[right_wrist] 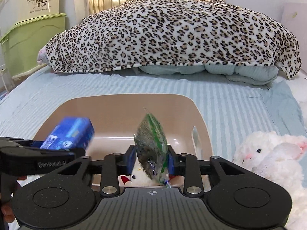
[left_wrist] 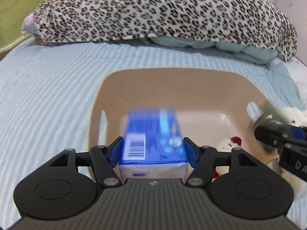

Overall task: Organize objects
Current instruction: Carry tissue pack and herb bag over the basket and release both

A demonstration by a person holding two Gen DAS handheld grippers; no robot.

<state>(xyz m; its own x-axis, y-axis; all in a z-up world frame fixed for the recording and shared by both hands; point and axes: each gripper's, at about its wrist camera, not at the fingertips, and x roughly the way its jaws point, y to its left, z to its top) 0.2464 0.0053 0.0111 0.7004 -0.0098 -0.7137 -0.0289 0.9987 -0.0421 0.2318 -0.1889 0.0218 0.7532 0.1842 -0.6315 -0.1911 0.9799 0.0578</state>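
My left gripper (left_wrist: 152, 150) is shut on a blue tissue pack (left_wrist: 151, 132) and holds it over the near left part of a beige plastic basin (left_wrist: 172, 80). My right gripper (right_wrist: 151, 160) is shut on a clear green-edged packet of dark bits (right_wrist: 151, 149), held above the same basin (right_wrist: 122, 103). The left gripper with the blue pack (right_wrist: 71, 134) shows at the left of the right wrist view. The right gripper (left_wrist: 268, 134) shows at the right edge of the left wrist view. A small white and red plush (left_wrist: 230, 143) lies in the basin.
The basin sits on a bed with a pale blue striped sheet (right_wrist: 239, 103). A leopard-print blanket (right_wrist: 172, 34) covers a heap at the back. A white plush lamb (right_wrist: 268, 157) lies right of the basin. Green storage bins (right_wrist: 32, 44) stand at the far left.
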